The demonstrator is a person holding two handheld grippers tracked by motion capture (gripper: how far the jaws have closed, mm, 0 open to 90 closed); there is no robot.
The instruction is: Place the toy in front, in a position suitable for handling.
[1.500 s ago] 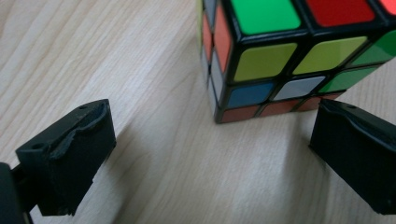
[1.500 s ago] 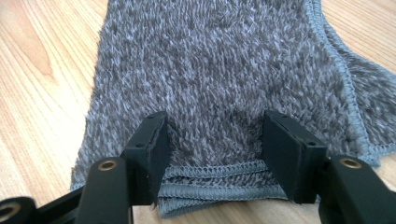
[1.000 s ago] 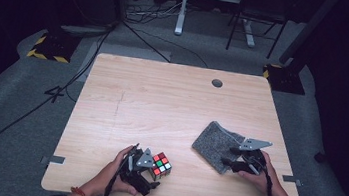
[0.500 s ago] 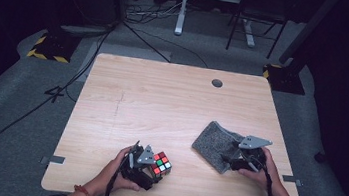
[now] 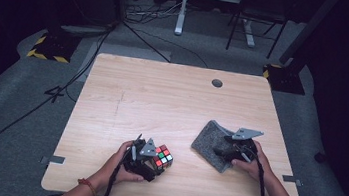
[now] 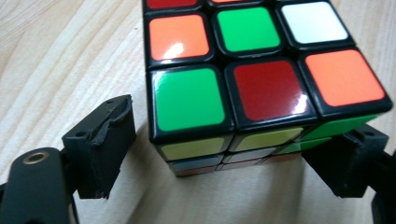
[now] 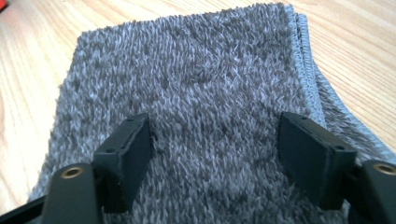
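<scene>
A scrambled Rubik's cube (image 5: 162, 157) (image 6: 243, 79) rests on the wooden table near its front edge. My left gripper (image 5: 154, 165) (image 6: 233, 154) straddles the cube's lower part. Its jaws have just been closing, and a narrow gap still shows at the left jaw. A folded grey fuzzy cloth (image 5: 207, 140) (image 7: 196, 70) lies at the front right. Low over it, my right gripper (image 5: 217, 152) (image 7: 215, 149) stands open, its jaws having just opened, with cloth pile beneath them and nothing pinched.
The light wooden table (image 5: 162, 96) has a round cable hole (image 5: 217, 83) near its far edge. Beyond it, cables and a desk frame (image 5: 181, 8) sit on the grey floor. Both forearms come in from the front edge.
My right hand has shifted a little to the left and farther in over the cloth. The left hand has stayed at the cube.
</scene>
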